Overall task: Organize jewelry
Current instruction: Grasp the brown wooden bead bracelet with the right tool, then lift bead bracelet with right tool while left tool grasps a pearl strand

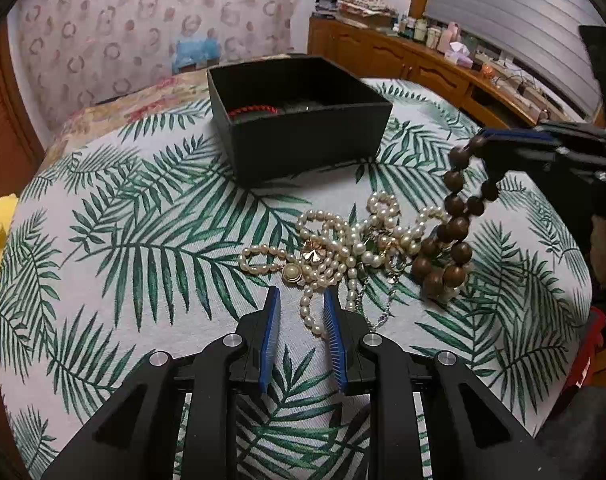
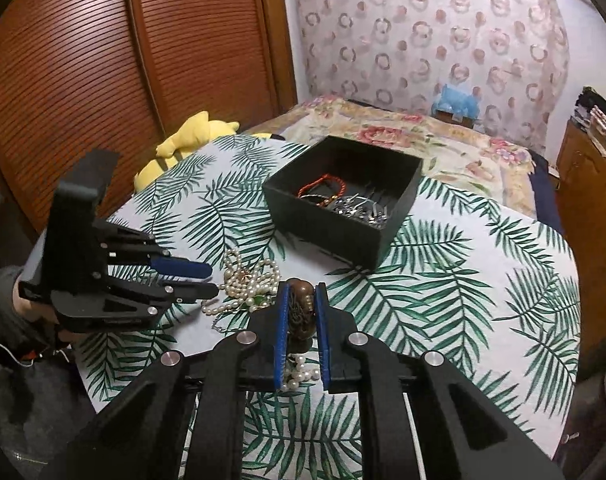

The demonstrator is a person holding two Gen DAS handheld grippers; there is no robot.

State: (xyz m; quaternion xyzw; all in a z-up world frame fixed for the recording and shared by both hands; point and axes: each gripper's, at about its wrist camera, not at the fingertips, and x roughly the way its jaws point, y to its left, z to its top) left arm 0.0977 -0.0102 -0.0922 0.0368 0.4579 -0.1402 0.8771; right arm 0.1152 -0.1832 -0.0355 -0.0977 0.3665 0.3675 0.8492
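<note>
Right gripper [image 2: 302, 307] jaws clench wooden bead bracelet [image 1: 455, 216], hanging below; black box [image 2: 343, 200] ahead. Left gripper [image 1: 302, 300] jaws straddle pearl strand [image 1: 309, 312], grip unclear.

A brown wooden bead bracelet [image 1: 451, 224] hangs in a loop, its top beads lifted clear while its lower beads rest on the leaf-print cloth at the right edge of the tangle. The pearl strands [image 1: 343, 244] lie heaped and knotted beside it (cream beads, a round gold-rimmed clasp, a thin silver chain trailing out). Behind them sits an open black box [image 2: 399, 216], holding a red cord bracelet [image 2: 323, 186] and silvery pieces
</note>
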